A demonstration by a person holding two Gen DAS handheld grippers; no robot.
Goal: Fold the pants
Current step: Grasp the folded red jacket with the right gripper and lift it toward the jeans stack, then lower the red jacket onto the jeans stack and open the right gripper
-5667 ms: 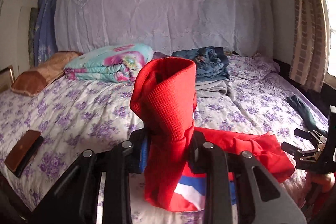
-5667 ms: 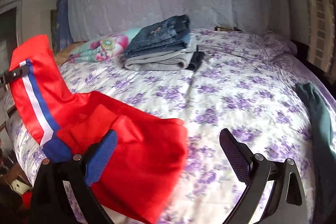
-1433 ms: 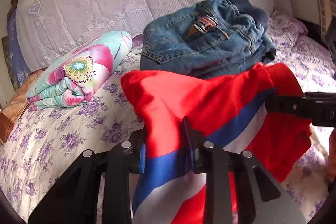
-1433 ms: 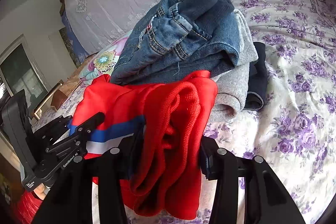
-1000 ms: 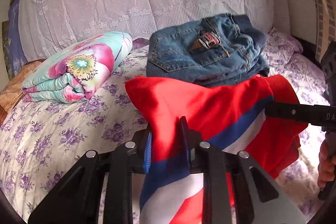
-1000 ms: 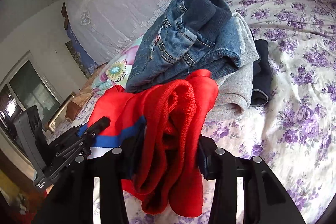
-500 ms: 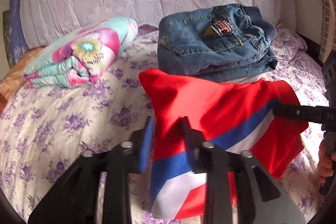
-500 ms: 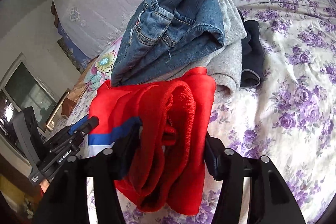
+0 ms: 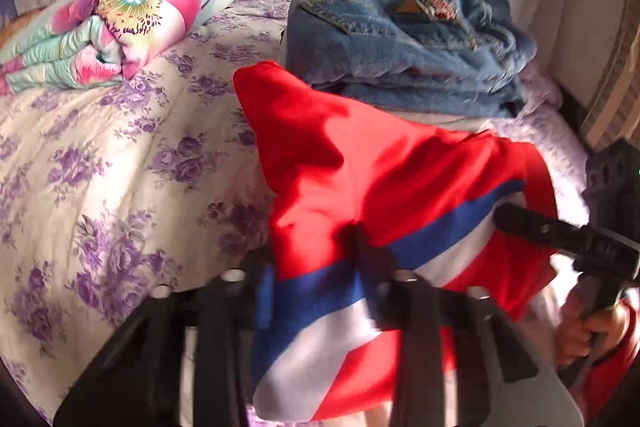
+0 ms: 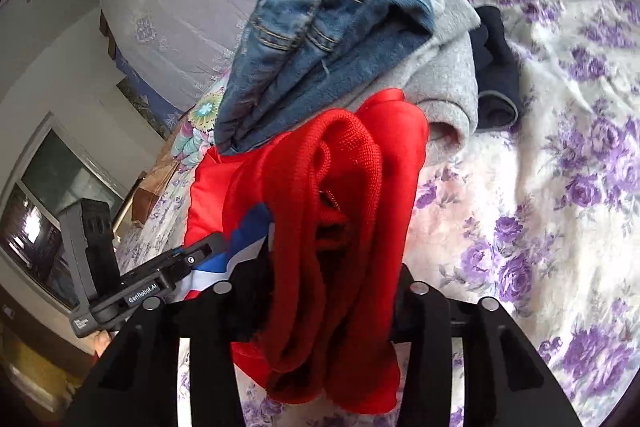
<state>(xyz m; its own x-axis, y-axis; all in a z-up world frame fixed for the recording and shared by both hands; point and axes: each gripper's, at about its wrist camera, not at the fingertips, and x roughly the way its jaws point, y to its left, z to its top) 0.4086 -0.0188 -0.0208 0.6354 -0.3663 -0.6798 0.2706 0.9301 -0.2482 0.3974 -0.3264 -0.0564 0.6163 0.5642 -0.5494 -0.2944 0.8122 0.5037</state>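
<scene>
Floral purple bedding (image 9: 120,155) fills my view under the red pants (image 9: 384,171), which hang between both tools just in front of the folded jeans (image 9: 404,39). My left gripper (image 9: 316,267) is clenched on the blue-and-white striped edge; my right gripper (image 10: 332,291) is clamped on bunched red fabric. Grey (image 10: 448,83) and navy (image 10: 494,67) garments lie under and beside the jeans, and a flowered quilt (image 9: 116,23) sits farther left.
</scene>
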